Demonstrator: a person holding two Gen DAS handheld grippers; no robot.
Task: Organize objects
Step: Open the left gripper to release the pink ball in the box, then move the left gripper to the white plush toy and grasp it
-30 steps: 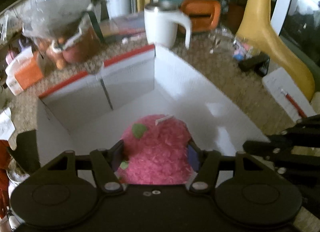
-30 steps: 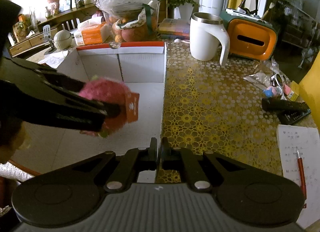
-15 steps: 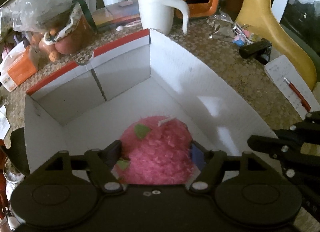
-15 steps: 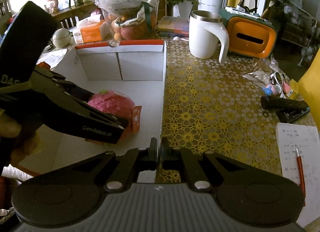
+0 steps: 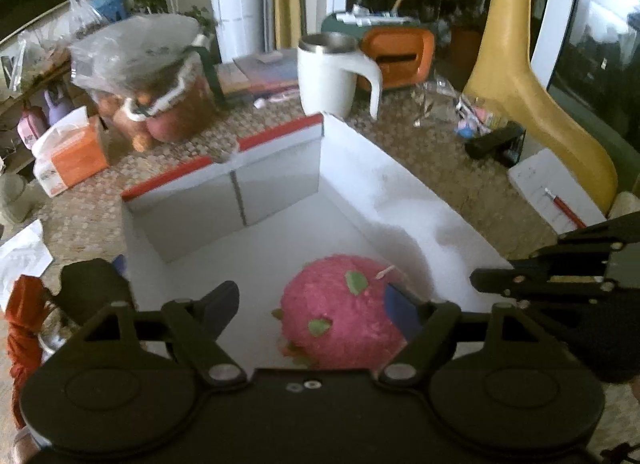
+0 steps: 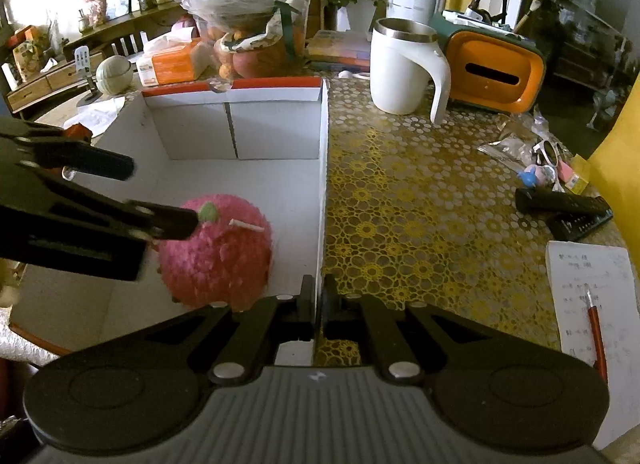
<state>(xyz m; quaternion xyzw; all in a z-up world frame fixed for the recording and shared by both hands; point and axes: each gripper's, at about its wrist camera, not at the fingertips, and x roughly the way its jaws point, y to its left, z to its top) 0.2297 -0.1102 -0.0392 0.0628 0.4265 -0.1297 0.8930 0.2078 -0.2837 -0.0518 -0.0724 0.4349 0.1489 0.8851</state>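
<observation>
A: Changed since a second ago?
B: Left claw (image 5: 312, 304) opening, letting go of pink fuzzy ball (image 5: 340, 316), now resting in white box (image 5: 400, 192) at 5 o'clock.
A: Right claw (image 6: 318, 304)?
B: Pinched on box wall. Placement looks done.
</observation>
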